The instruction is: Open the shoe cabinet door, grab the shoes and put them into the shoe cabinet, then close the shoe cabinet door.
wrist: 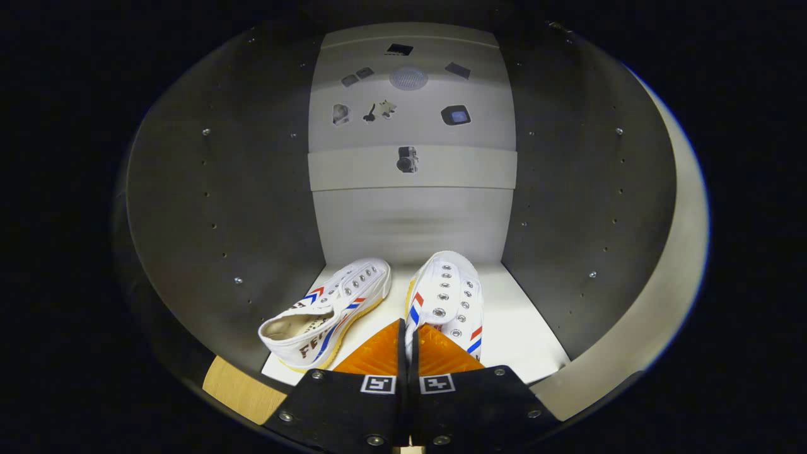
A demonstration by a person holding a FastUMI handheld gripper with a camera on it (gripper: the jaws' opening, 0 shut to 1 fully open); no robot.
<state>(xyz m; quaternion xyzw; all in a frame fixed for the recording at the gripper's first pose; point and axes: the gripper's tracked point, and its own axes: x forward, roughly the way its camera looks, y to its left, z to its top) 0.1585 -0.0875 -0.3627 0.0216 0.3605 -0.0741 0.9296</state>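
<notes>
Two white canvas shoes are sitting side by side on the pale floor of the shoe cabinet (523,334), the left shoe (328,309) lying angled with its opening facing the fingers, the right shoe (447,296) pointing straight in toward the back wall (413,221); the hand-held gripper (406,343) is hovering just before the right shoe's heel, its fingers closed together and holding nothing, though whether they are touching that heel is unclear; both shoes are looking light and soft, with collapsible canvas sides and stiffer rubber soles, so pinching the heel collar or sidewall near the sole is likely giving the firmest hold; the door (668,284) is standing open at the right
</notes>
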